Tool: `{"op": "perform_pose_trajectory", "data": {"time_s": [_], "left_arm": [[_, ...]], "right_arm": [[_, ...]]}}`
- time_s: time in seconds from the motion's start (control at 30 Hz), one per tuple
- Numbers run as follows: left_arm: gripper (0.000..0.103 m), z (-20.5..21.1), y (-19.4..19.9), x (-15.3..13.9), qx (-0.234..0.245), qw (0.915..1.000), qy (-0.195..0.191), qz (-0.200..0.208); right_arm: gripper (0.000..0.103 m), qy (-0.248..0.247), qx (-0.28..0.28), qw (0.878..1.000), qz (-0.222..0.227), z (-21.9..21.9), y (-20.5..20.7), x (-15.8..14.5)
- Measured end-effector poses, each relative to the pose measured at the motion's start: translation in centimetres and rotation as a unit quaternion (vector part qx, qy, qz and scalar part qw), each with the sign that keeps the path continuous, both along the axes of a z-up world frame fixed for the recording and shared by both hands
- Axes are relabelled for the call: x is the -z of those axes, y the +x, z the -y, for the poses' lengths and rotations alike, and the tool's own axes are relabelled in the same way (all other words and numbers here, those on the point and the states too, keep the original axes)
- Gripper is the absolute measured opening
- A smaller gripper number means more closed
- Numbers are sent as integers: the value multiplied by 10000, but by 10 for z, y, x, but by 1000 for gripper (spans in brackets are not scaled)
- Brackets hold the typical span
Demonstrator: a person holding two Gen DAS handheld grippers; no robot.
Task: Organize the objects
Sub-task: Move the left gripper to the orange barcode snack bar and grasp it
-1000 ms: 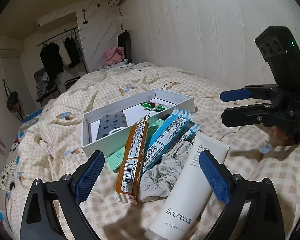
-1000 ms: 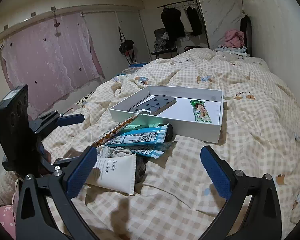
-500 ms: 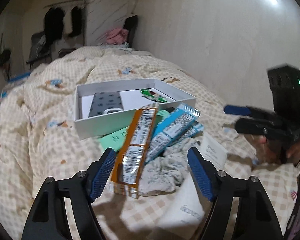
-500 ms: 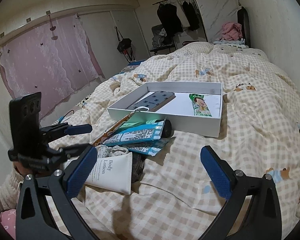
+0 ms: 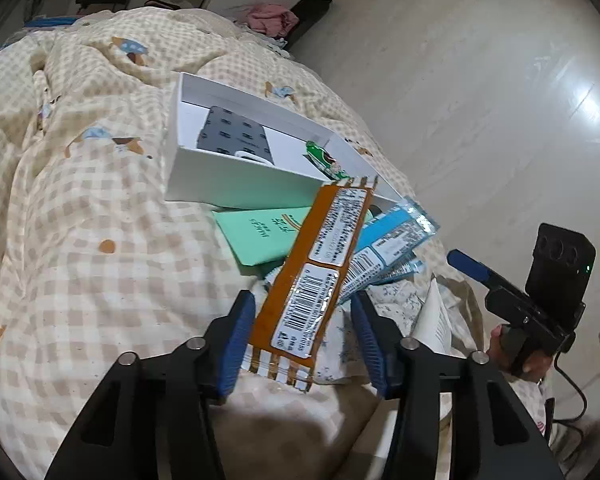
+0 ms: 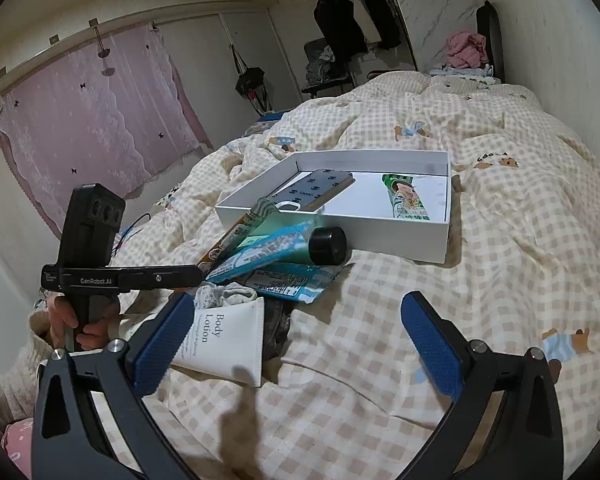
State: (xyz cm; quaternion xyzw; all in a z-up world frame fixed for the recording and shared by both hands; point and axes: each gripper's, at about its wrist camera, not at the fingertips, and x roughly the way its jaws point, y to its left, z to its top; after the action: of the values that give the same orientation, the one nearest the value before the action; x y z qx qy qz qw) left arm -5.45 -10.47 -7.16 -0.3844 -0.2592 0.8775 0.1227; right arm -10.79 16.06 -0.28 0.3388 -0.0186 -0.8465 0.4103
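Note:
A pile lies on the checked quilt in front of a white box [image 5: 236, 184] [image 6: 400, 240]. On top of the pile is a long orange snack packet [image 5: 320, 264] [image 6: 236, 232]. My left gripper [image 5: 303, 300] [image 6: 196, 274] straddles the packet's near end; its jaws are closing, with a gap still showing at the right pad. Under the packet are blue packets [image 5: 388, 240] [image 6: 268, 248], a mint booklet [image 5: 260, 232], a floral cloth [image 5: 396, 296] and a white body lotion tube [image 6: 220, 340]. My right gripper [image 6: 296, 300] [image 5: 472, 268] hangs open over the quilt beside the tube, holding nothing.
The box holds a dark grey patterned flat item [image 5: 236, 136] [image 6: 316, 188] and a green packet [image 5: 324, 160] [image 6: 406, 200]. A black cap [image 6: 327, 245] pokes out against the box wall. A pale wall runs along the bed's right side. A hand grips the left tool's handle [image 6: 80, 320].
My left gripper has moved in low over the pile and rolled, and its jaws have narrowed around the orange packet's near end. The right gripper has stayed put and wide.

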Motion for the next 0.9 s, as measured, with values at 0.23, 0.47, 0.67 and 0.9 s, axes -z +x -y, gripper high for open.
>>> {"op": "perform_pose_trajectory", "data": {"time_s": [0.23, 0.47, 0.67, 0.9], "left_arm": [[67, -9, -4, 1, 189, 9996, -171, 116], [67, -13, -4, -2, 248, 9993, -261, 89], [66, -21, 3, -10, 375, 9980, -511, -34], [55, -27, 8, -17, 252, 9967, -764, -71]], "right_arm": [[102, -10, -13, 10000, 46, 0, -1, 1], [102, -19, -18, 10000, 89, 0, -3, 2], [102, -21, -23, 9999, 98, 0, -4, 3], [103, -37, -9, 9999, 149, -1, -6, 5]]}}
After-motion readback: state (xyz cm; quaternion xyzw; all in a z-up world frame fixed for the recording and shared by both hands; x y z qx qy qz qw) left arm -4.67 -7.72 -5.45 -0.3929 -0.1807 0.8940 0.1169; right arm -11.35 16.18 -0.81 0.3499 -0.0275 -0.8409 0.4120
